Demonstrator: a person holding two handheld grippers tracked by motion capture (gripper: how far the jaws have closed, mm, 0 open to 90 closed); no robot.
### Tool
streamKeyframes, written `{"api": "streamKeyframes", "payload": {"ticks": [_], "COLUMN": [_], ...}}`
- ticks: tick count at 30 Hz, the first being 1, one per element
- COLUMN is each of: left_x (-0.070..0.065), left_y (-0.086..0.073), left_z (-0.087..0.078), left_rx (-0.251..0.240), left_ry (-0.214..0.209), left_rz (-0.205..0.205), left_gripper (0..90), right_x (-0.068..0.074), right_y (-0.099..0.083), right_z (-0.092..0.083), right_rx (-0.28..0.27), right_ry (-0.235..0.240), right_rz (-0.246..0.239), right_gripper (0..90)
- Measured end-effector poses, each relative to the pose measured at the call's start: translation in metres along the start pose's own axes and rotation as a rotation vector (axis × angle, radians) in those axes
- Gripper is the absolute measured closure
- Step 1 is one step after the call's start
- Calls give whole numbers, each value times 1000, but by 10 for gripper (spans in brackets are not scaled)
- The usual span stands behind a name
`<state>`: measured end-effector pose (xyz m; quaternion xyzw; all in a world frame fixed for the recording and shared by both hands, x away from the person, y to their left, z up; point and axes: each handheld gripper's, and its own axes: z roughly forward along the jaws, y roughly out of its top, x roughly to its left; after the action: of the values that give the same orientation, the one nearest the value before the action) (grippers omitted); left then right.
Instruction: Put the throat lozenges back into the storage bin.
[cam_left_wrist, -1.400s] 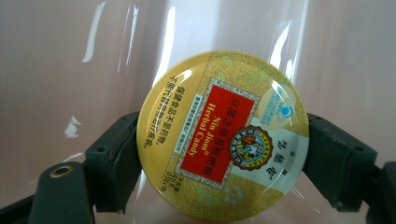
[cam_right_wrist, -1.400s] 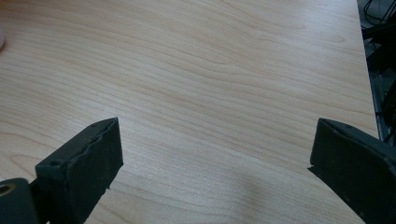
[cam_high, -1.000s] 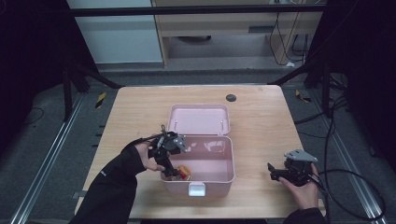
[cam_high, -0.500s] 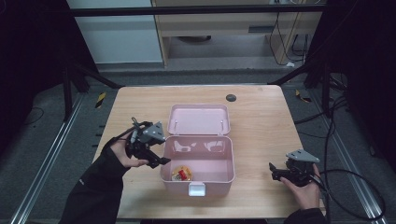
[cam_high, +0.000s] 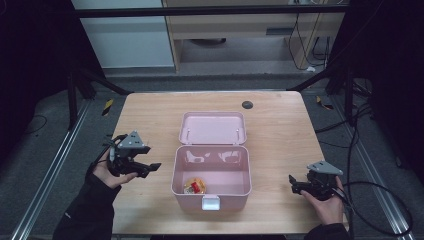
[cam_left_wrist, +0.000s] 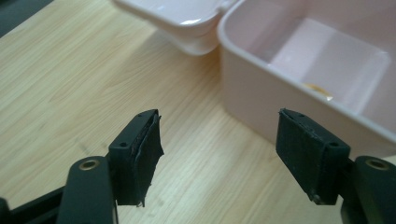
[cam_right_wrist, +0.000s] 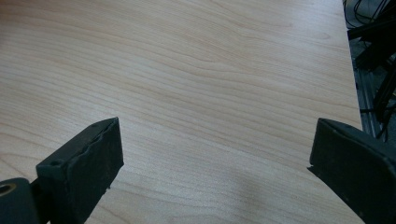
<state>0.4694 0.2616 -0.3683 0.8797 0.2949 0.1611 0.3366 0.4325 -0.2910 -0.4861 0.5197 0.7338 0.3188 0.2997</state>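
A pink plastic box (cam_high: 211, 195) stands open at the table's front middle, its lid (cam_high: 213, 128) laid back behind it. Inside, at the front left, lies a small red and yellow item (cam_high: 194, 186). My left gripper (cam_high: 150, 168) hovers open and empty just left of the box. In the left gripper view its jaws frame bare wood, with the box wall (cam_left_wrist: 261, 109) to the right and a sliver of the item (cam_left_wrist: 317, 89) inside. My right gripper (cam_high: 295, 183) sits open and empty near the front right edge, over bare wood (cam_right_wrist: 210, 93).
A small dark round disc (cam_high: 247, 105) lies at the far side of the wooden table (cam_high: 150, 120). Cables (cam_high: 380, 200) trail off the right edge. Metal rails and black frame posts flank the table on both sides.
My left gripper has pulled out of the box and moved left, leaving the red and yellow item inside. The right gripper has stayed put.
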Motion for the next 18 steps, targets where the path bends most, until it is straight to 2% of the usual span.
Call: {"api": "streamKeyframes", "payload": {"ticks": [3,6,7,8,11,15,16,17,18], "left_x": [2,4,4,5,5,7,7,9,9], "left_y": [-15,-29,-29,-38,-50,-65,-65,-73,-73], "left_z": [3,8,8,12,18,26,26,29,29], "left_rx": [-26,-39,-39,-48,-52,-85,-85,-107,-107], "left_ry": [51,84,84,107,152,215,215,240,240], "left_rz": [-55,-106,-106,-137,-182,-261,-261,-299,-299], "left_gripper": [289,283,281,278,269,256,252,250,254], "right_x": [0,0,0,0,0,0,0,-1,-1], "right_y": [0,-1,-1,-1,-1,-2,-2,-2,-2], "right_z": [0,0,0,0,0,0,0,0,0], "right_rx": [0,3,3,0,1,-1,-1,-1,-1], "right_ry": [1,-1,-1,0,-3,-5,-5,-4,-4], "right_rz": [0,0,0,1,4,2,2,3,3], "right_gripper": [29,29,29,28,28,28,28,28,28]}}
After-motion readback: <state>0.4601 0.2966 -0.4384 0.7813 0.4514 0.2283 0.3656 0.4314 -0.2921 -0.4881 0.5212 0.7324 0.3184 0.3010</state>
